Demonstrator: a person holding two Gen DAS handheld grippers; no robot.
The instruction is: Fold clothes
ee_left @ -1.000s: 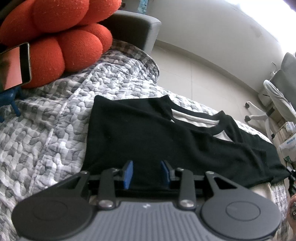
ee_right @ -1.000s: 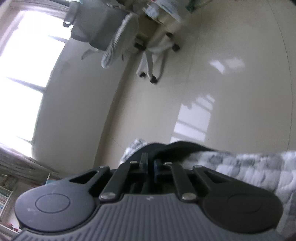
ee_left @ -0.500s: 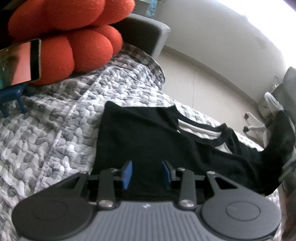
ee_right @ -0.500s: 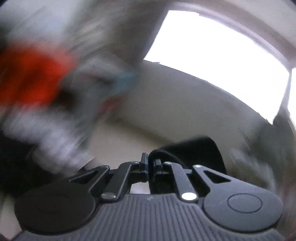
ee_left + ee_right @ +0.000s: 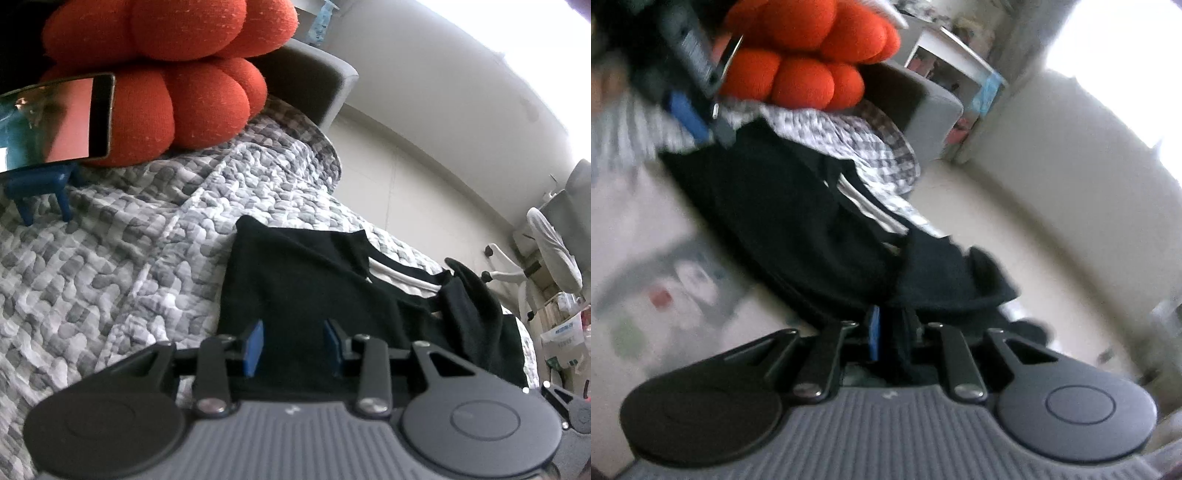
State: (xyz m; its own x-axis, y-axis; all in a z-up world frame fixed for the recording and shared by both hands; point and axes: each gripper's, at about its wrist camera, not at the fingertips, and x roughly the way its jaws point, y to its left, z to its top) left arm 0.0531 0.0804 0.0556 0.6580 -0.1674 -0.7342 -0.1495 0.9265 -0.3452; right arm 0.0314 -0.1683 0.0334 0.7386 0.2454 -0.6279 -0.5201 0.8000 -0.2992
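Two handheld grippers are working over a black T-shirt point(image 5: 306, 295) that is lying on a grey and white pebble-patterned quilt point(image 5: 110, 258), below an orange knotted cushion point(image 5: 166, 74). The left gripper point(image 5: 293, 345) is hovering over the shirt's near hem, its blue-padded fingers point(image 5: 255, 347) standing apart with nothing pinched between them. The right gripper point(image 5: 892, 332) is sitting at the shirt's right side, where a sleeve flap is lying folded inward over the body. Its jaws are opening, and dark fabric is sitting between them, so it appears to be letting the sleeve go. To finish this fold well, the release probably needs to be low and clean, so the flap is dropping flat with its edge lined up along the shirt's side rather than bunching. The free left gripper could be steadying the body meanwhile.
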